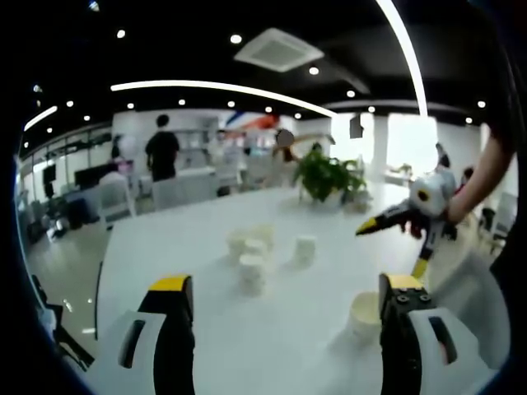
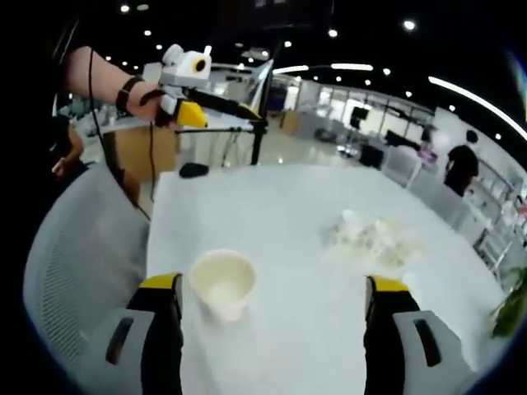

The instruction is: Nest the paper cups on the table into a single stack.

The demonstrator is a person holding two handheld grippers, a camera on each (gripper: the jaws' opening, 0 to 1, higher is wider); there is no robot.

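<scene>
White table bears scattered paper cups in a bright office.

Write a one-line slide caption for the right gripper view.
Open right gripper hovers over a white table, an upright paper cup by its left jaw.

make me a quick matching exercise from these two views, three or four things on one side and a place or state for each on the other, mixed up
Things:
1. lone paper cup
2. group of paper cups
3. potted plant
4. left tool

Places or states:
a. at the far edge of the white table
b. jaws wide apart, holding nothing
c. upright near the right tool, apart from the others
d. clustered mid-table

Pairs: 1-c, 2-d, 3-a, 4-b
</scene>
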